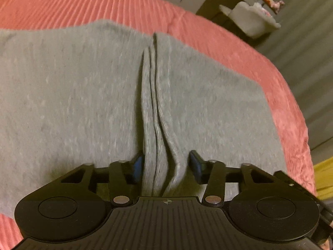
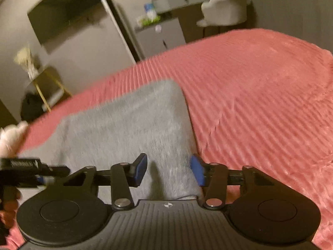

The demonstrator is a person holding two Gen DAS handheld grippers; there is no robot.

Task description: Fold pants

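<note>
The grey pants (image 1: 72, 95) lie spread on the pink bedspread (image 1: 239, 48). In the left wrist view a stack of ribbed hem edges (image 1: 158, 129) stands up between the blue pads of my left gripper (image 1: 166, 166), whose jaws are apart on both sides of it. In the right wrist view a corner of the grey pants (image 2: 129, 125) lies between the blue pads of my right gripper (image 2: 169, 170), which is open just above the cloth. The other hand-held gripper (image 2: 22, 166) shows at the left edge there.
The bed's edge (image 1: 299, 125) curves down on the right of the left view. A white chair (image 2: 226, 10), grey drawers (image 2: 162, 35) and a gold-legged side table (image 2: 47, 83) stand beyond the bed.
</note>
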